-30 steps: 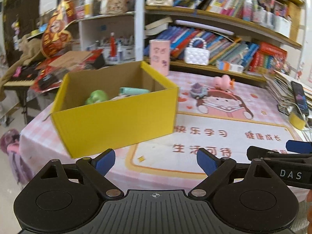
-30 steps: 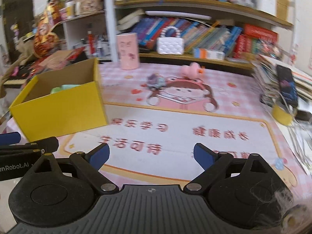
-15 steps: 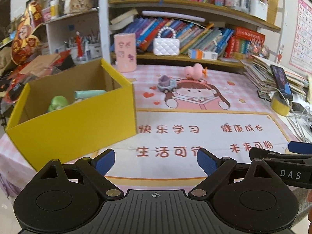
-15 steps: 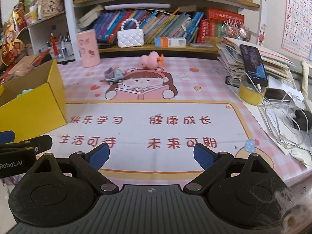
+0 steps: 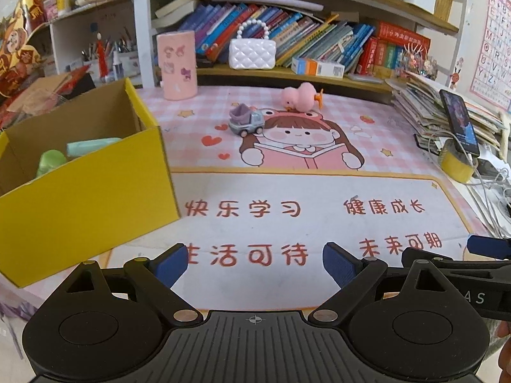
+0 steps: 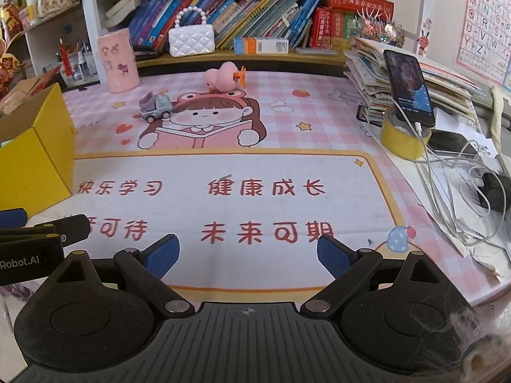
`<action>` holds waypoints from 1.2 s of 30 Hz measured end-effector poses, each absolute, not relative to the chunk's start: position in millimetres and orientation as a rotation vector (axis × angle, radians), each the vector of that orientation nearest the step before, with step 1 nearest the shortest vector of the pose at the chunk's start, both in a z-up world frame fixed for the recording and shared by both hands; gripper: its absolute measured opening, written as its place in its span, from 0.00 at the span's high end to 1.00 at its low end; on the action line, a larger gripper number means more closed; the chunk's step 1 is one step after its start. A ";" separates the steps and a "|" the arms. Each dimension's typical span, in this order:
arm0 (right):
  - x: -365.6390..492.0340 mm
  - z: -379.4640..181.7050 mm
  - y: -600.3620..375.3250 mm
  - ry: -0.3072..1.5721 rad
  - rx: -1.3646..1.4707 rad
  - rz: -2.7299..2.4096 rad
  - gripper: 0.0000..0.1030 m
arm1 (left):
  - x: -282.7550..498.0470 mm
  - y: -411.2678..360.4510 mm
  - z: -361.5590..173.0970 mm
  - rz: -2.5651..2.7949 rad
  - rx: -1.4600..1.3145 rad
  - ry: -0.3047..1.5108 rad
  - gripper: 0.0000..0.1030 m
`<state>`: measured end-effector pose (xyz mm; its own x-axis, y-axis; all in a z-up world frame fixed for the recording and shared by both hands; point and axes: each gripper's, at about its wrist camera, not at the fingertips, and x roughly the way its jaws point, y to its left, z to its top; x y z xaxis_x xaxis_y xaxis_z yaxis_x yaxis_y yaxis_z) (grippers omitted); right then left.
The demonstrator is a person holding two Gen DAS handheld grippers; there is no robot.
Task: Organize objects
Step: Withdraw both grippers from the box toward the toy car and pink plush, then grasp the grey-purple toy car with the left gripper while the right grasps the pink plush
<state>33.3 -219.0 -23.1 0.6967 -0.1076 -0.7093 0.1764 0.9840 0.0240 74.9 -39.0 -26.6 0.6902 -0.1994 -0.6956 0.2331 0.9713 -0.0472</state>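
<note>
A glossy printed tablecloth (image 5: 287,191) in pink check covers the table. At its left edge stands a yellow cardboard box (image 5: 83,198), open-topped, with pale green items inside (shapes unclear). Farther back sit a fuzzy pink plush toy (image 5: 301,97) and, just beside it, a small grey-and-lilac plastic toy truck (image 5: 246,123). The left gripper (image 5: 255,263) and right gripper (image 6: 247,255) hover with blue-padded jaws spread, nothing between them.

Both my wrist cameras look forward and down over the desk (image 5: 287,191) from its near edge. They share the toy truck (image 5: 246,123), the bookshelf (image 6: 242,54) and the yellow box (image 6: 38,153).
</note>
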 end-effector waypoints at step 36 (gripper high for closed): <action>309.1 -38.1 -323.1 0.740 0.179 0.000 0.08 | 315.1 -116.7 -44.8 0.036 0.029 0.799 0.10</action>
